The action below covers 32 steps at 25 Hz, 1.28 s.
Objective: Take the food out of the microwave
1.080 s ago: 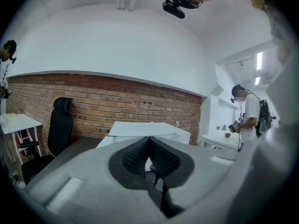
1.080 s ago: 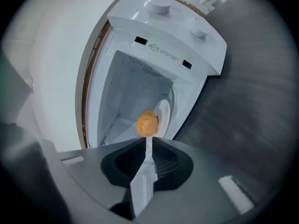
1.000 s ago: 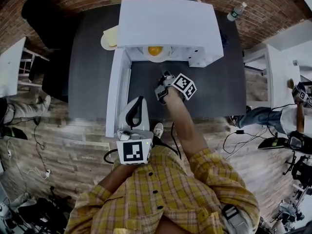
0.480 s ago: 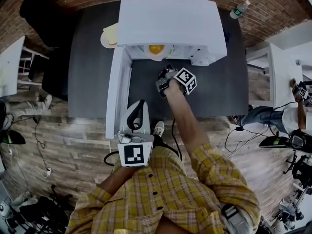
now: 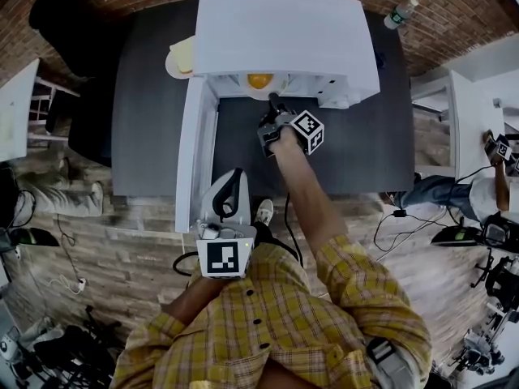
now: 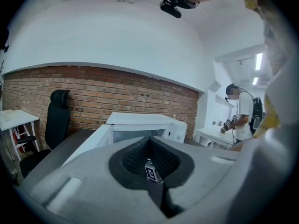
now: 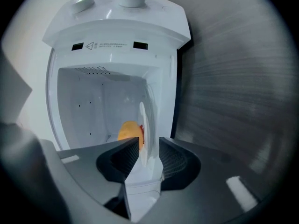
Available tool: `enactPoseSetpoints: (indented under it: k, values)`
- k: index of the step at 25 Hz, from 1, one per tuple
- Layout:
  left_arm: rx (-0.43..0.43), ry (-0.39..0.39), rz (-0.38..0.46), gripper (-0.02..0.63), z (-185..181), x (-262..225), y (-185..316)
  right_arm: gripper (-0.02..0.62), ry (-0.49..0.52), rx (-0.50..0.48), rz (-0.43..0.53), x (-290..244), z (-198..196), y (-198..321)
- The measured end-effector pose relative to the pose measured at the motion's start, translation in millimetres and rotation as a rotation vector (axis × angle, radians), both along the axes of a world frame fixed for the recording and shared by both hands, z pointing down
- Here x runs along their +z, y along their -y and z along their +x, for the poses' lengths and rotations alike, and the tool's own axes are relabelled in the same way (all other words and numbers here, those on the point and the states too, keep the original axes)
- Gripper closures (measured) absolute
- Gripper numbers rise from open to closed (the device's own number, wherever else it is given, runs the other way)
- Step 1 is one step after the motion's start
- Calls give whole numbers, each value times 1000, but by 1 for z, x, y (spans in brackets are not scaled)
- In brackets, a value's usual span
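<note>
The white microwave (image 5: 284, 35) stands at the back of the dark table (image 5: 357, 148), its door (image 5: 195, 152) swung open to the left. Inside lies orange food (image 5: 259, 80) on a white plate (image 7: 142, 125). My right gripper (image 5: 272, 104) reaches into the opening; its jaws have just been opening and stand open. In the right gripper view the plate's rim sits in the gap of the right gripper (image 7: 149, 146), with the orange food (image 7: 128, 130) just beyond. The pads are not pressing on the rim. My left gripper (image 5: 225, 186) hangs shut near the door's outer end; the left gripper (image 6: 150, 164) holds nothing.
A yellowish plate (image 5: 180, 57) lies left of the microwave. Two water bottles (image 5: 403, 12) stand at the table's back right. A black chair (image 5: 69, 31) is at the far left, a white side table (image 5: 464, 124) at the right, with another person (image 5: 496, 186) beside it.
My right gripper has moved forward to the microwave opening, rolled, and its jaws have spread apart. The left gripper has stayed where it was.
</note>
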<state>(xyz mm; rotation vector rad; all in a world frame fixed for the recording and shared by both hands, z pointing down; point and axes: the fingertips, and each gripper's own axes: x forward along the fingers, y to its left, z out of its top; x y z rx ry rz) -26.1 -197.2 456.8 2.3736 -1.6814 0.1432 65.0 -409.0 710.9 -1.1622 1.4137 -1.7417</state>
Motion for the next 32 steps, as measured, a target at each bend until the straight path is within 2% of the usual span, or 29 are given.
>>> enactPoseSetpoints:
  k: [10, 14, 21, 30, 32]
  values:
    - [9, -6, -17, 606, 2, 4, 0, 502, 23, 61, 2, 5, 0, 12]
    - [12, -2, -22, 606, 2, 8, 2, 578, -5, 67, 30, 4, 1, 16]
    - [32, 3, -46, 606, 2, 13, 3, 583, -36, 59, 12, 3, 2, 15]
    - [46, 5, -52, 606, 0, 14, -3, 583, -11, 61, 27, -6, 2, 7]
    - [58, 32, -57, 606, -1, 15, -4, 583, -6, 58, 27, -11, 0, 3]
